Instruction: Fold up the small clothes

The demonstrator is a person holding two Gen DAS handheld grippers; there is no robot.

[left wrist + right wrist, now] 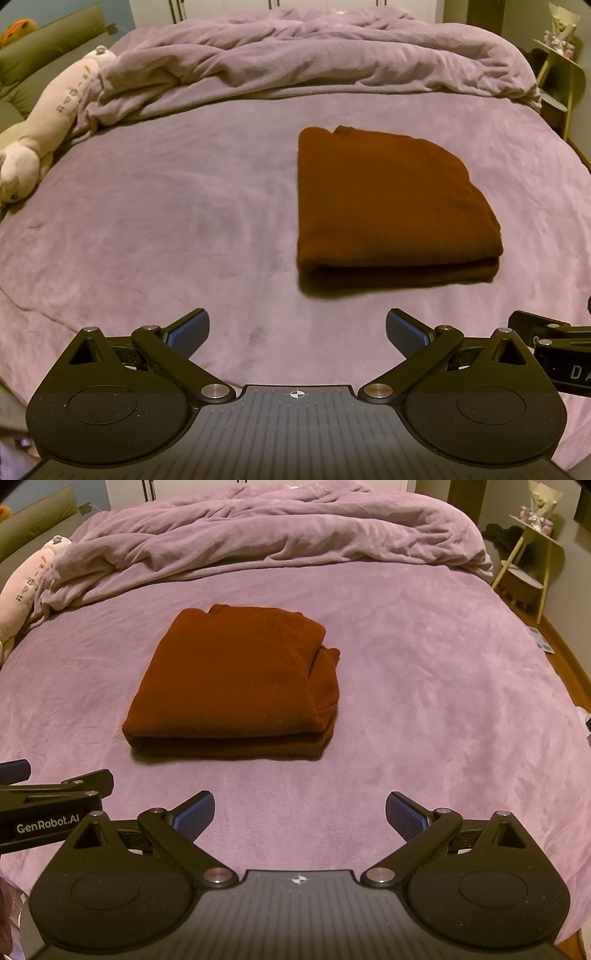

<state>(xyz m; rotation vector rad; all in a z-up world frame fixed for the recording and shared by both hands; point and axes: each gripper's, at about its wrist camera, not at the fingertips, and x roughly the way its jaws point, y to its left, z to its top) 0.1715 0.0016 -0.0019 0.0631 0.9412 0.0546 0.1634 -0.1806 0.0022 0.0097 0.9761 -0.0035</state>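
Observation:
A rust-brown garment [391,206] lies folded into a compact rectangle on the purple bed sheet [166,229]; it also shows in the right wrist view [236,686]. My left gripper [297,332] is open and empty, hovering near the bed's front edge, short of the garment and to its left. My right gripper [300,812] is open and empty, short of the garment and to its right. Each gripper's body shows at the edge of the other's view. Neither touches the garment.
A crumpled purple duvet [314,59] is heaped across the far half of the bed. A white plush toy [48,122] lies along the left edge. A small side table [532,554] stands off the bed at the far right.

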